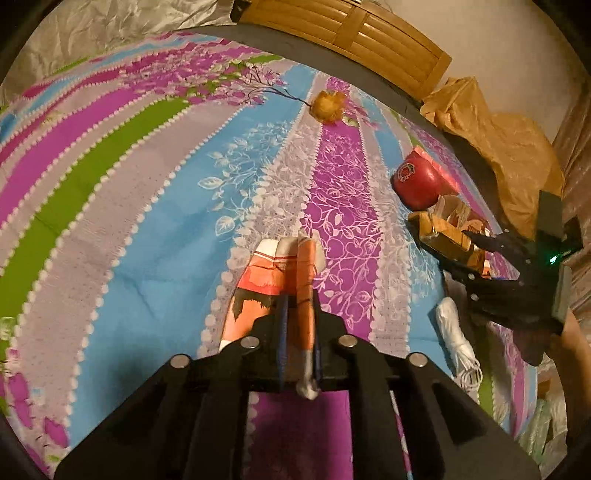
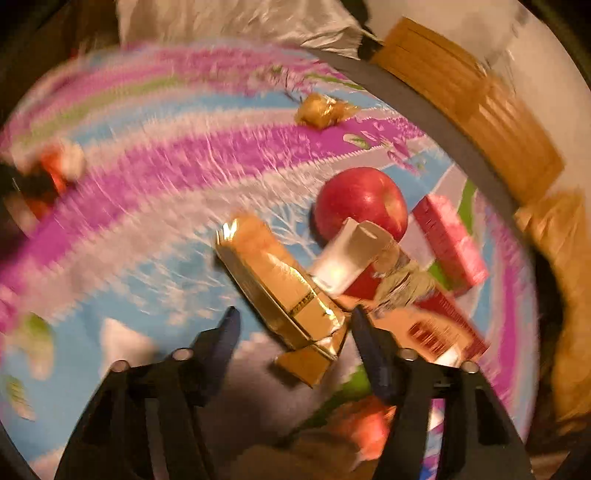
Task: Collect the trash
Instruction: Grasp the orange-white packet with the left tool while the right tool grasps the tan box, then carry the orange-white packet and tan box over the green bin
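My left gripper is shut on a flattened orange-and-white wrapper, which sticks out ahead of the fingers over the striped bedsheet. My right gripper stands open, straddling the near end of a gold box; the left pad is clear of it. A torn red-and-white carton leans against the gold box. Behind them lie a red apple and a pink box. A crumpled golden wrapper lies farther back. In the left wrist view the right gripper sits at the gold box.
A white bundled cable lies on the sheet near the right gripper. A brown bag slumps beyond the bed's dark edge on the right. A wooden headboard and a silvery cloth border the far side.
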`<state>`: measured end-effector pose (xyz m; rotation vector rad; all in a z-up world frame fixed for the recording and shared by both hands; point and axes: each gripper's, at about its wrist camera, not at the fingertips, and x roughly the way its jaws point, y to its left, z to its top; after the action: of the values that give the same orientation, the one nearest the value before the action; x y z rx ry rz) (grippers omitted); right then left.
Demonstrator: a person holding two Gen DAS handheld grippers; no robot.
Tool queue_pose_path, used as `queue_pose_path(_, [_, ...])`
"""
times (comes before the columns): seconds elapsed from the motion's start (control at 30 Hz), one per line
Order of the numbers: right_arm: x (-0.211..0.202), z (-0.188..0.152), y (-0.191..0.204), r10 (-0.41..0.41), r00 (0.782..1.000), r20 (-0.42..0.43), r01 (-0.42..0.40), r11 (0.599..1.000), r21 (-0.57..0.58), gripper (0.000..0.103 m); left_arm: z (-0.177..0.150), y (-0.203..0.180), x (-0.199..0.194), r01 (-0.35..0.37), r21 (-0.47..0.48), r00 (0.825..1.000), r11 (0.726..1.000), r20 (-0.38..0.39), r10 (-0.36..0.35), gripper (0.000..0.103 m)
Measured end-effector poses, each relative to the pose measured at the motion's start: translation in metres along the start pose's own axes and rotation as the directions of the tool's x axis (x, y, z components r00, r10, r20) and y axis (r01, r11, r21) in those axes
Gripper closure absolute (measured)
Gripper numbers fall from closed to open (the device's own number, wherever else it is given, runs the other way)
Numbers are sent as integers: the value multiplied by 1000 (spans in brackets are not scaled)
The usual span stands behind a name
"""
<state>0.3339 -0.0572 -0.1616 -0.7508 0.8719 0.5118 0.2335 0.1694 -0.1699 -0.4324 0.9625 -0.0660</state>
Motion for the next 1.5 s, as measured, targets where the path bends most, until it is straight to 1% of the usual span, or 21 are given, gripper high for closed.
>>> queue_pose_path(0.07, [-8,2,-9,32,999,22,-34,998,57,62,-2,1,2,14,-3,1000,1000,15,-14,93])
queue_pose_path(0.1, [-11,0,-12,40,999,31,-42,997,72,63,-3,3,1,32,-6,999,999,21,-32,94])
queue_pose_path(0.13, [-15,-1,-13,41,998,42,-44,996,81,64,-4,3,0,42,-11,999,999,27,-42,98])
queue_pose_path(0.17, [-24,-3,-13,50,997,64,-56,994,99,64,-5,4,-2,60,-18,998,998,31,-60,99])
queue_pose_path(0.23, [-37,-4,-14,68,992,102,-82,987,138,66,-5,1,-8,42,-17,998,999,40,-42,99])
queue_pose_path(0.27, [-51,-6,-17,80,987,136,-104,978,179,66,-4,-2,-14,28,-5,998,1000,56,-28,99])
queue_pose_path(0.37, [-88,-12,-23,99,971,217,-157,950,269,67,0,-14,-36,21,22,994,1000,109,-23,99])
queue_pose_path(0.47, [-136,-23,-31,108,942,318,-231,897,378,67,8,-36,-59,16,81,987,997,156,-28,99])
queue_pose_path(0.57, [-176,-35,-34,94,922,376,-268,855,444,67,14,-56,-72,10,112,984,994,176,-30,99])
queue_pose_path(0.6, [-195,-43,-34,85,911,403,-285,837,466,67,14,-63,-77,8,125,983,992,183,-31,99])
queue_pose_path(0.67, [-220,-55,-35,65,901,430,-297,815,498,67,16,-81,-86,5,157,980,988,196,-36,99])
queue_pose_path(0.73, [-248,-75,-38,40,892,450,-310,779,545,67,16,-99,-93,8,187,979,982,199,-45,99])
queue_pose_path(0.77, [-257,-83,-40,30,891,453,-312,766,562,67,16,-112,-95,12,211,979,977,195,-54,99])
queue_pose_path(0.8, [-270,-96,-43,14,890,456,-316,740,593,67,16,-121,-96,12,228,980,973,189,-57,99])
queue_pose_path(0.87, [-289,-118,-48,-9,890,456,-318,704,635,67,13,-146,-100,14,276,981,961,180,-66,99])
queue_pose_path(0.97, [-314,-148,-55,-56,894,446,-299,666,683,66,9,-183,-103,11,345,981,938,179,-77,99])
queue_pose_path(1.13, [-364,-208,-70,-179,892,415,-238,595,768,66,-1,-244,-105,35,444,981,895,156,-115,99])
queue_pose_path(1.3, [-403,-264,-85,-270,888,371,-186,528,829,66,-22,-306,-104,66,540,979,839,128,-159,99])
queue_pose_path(1.4, [-425,-299,-92,-329,887,322,-136,481,866,66,-36,-340,-104,89,585,976,806,110,-188,99])
queue_pose_path(1.47, [-442,-328,-96,-368,884,288,-113,430,896,66,-44,-361,-101,111,610,974,785,91,-209,99])
queue_pose_path(1.5, [-448,-338,-98,-382,882,276,-103,414,904,66,-49,-375,-100,124,626,972,770,79,-221,99])
